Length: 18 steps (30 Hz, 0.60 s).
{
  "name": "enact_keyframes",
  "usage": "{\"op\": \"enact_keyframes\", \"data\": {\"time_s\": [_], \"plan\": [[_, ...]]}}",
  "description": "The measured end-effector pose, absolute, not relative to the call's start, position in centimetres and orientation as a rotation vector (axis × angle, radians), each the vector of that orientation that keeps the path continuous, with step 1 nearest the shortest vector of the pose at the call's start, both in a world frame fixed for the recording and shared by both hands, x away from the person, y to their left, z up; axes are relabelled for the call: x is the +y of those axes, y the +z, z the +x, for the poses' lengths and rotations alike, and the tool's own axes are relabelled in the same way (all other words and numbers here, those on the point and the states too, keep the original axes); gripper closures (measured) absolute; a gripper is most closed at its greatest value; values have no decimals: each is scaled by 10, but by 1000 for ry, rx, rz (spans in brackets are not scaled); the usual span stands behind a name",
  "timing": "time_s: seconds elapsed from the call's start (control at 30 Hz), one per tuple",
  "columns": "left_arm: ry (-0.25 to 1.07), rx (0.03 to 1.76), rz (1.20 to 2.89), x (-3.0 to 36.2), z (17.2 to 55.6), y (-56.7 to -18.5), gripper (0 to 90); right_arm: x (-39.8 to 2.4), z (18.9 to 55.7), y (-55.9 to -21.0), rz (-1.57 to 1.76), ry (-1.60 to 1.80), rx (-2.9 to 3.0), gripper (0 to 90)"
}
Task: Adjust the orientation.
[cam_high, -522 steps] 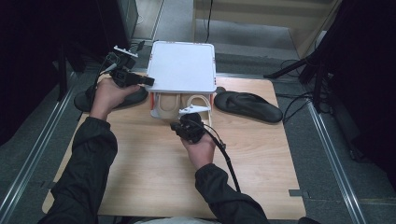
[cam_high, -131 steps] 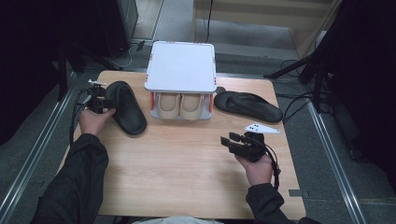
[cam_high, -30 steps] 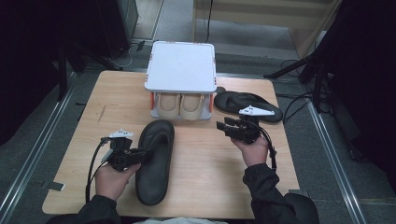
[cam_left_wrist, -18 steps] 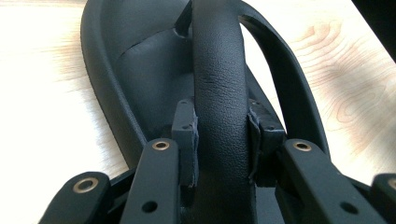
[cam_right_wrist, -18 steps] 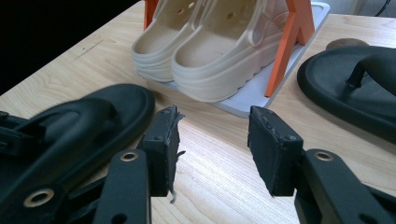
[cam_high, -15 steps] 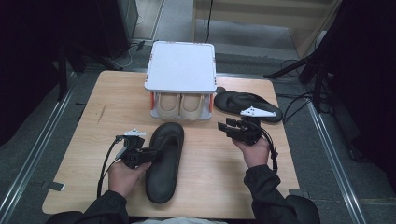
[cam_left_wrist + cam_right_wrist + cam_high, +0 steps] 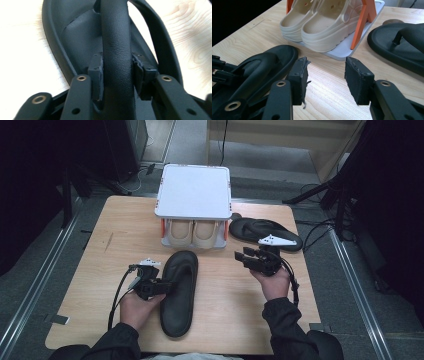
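Now your left gripper [image 7: 161,286] sits at the strap [image 7: 116,50] of the black flip-flop [image 7: 178,292], and its jaws have just been opening. In the left gripper view the strap runs between the two pads [image 7: 96,72]; the left pad is at its side, the right pad looks slightly away, so it is no firm clamp.

This flip-flop lies flat on the wooden table [image 7: 95,265], in the near middle, just in front of the small shoe rack [image 7: 194,190]. Its long axis goes almost straight from you to the rack, a little tilted; the wider end is near the rack and the beige clogs [image 7: 192,232].

Your right gripper [image 7: 241,256] has jaws apart with nothing between them. It is close to the second flip-flop [image 7: 250,227], which lies across, to the right of the rack.
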<state>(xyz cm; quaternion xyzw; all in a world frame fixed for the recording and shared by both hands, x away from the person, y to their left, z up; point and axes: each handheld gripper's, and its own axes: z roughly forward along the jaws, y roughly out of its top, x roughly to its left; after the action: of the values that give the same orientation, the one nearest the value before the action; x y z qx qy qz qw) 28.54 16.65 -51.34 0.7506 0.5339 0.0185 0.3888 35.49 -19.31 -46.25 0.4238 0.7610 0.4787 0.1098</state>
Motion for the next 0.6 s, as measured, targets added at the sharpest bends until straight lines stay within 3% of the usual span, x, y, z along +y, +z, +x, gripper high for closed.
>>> {"op": "enact_keyframes", "data": {"time_s": [0.6], "plan": [[50,1325,1896,192,283,-481,479,-205,358,-460,1272,1419,2236,534]]}}
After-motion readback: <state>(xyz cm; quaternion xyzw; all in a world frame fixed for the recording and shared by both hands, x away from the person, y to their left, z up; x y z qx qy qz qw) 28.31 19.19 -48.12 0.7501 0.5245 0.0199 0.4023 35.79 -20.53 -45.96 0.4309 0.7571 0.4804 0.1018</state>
